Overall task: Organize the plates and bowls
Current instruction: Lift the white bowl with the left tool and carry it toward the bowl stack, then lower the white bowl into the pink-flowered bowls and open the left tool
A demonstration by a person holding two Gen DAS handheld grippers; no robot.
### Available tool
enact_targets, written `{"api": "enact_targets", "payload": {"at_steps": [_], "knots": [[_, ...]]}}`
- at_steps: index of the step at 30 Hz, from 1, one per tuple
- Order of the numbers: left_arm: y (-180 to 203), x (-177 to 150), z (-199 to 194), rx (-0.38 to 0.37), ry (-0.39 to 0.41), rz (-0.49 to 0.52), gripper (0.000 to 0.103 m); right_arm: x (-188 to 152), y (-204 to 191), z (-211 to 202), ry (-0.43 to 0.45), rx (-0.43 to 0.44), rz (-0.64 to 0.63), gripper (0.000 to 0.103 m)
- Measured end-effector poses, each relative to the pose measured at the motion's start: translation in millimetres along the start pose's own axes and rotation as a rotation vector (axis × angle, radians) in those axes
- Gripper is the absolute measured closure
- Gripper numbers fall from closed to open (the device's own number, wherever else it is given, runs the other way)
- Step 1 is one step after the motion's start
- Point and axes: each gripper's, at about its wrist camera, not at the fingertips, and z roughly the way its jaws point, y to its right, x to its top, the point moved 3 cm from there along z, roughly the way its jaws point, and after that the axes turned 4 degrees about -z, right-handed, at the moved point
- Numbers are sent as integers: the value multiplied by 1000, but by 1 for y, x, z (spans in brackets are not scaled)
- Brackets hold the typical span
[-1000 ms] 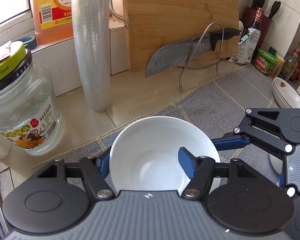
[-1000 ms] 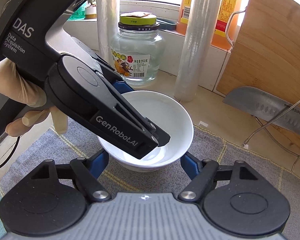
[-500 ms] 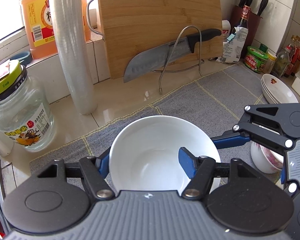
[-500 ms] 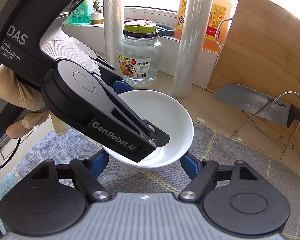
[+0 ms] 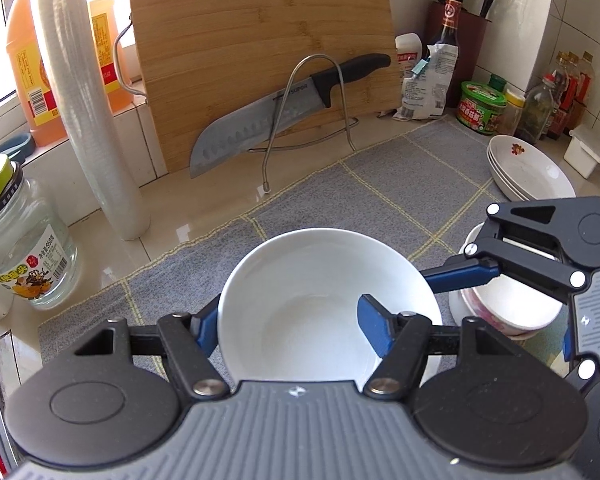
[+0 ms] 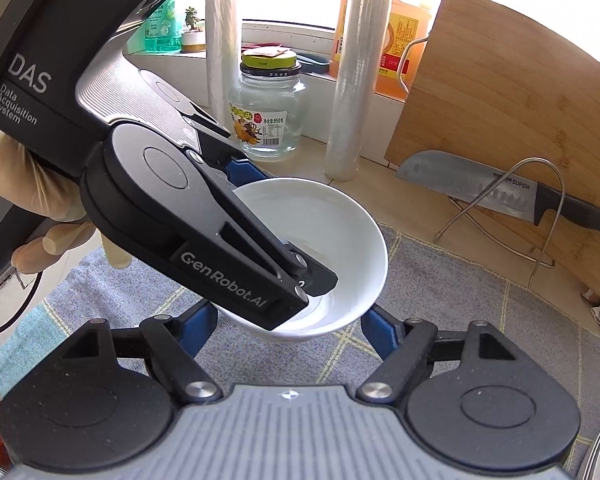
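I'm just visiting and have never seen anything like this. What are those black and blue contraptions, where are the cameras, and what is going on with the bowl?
There is no robot here. A gloved person holds two hand-held tongs, each with a camera looking along its blue fingers.

The left tongs grip the wall of a white bowl, one finger inside, one outside. The other view comes from the right tongs, which are open, with the bowl between them but not squeezed.

On the grey mat lie stacked plates and a pink-patterned bowl. Behind stand a cutting board, a knife on a wire rack, and a glass jar.
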Motion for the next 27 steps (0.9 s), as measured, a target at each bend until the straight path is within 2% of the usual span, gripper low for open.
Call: {"api": "enact_targets", "payload": {"at_steps": [7,17,27], "knots": [[31,7,-4,-19,11,38,35,-16,12,-28,18,-25,34,21],[81,27,1,-77,24,122,33,-42,35,-66,36,-107,91,21],[116,42,15,-144,16,185,32,-62,56,-83,29,-172,153,21]]}}
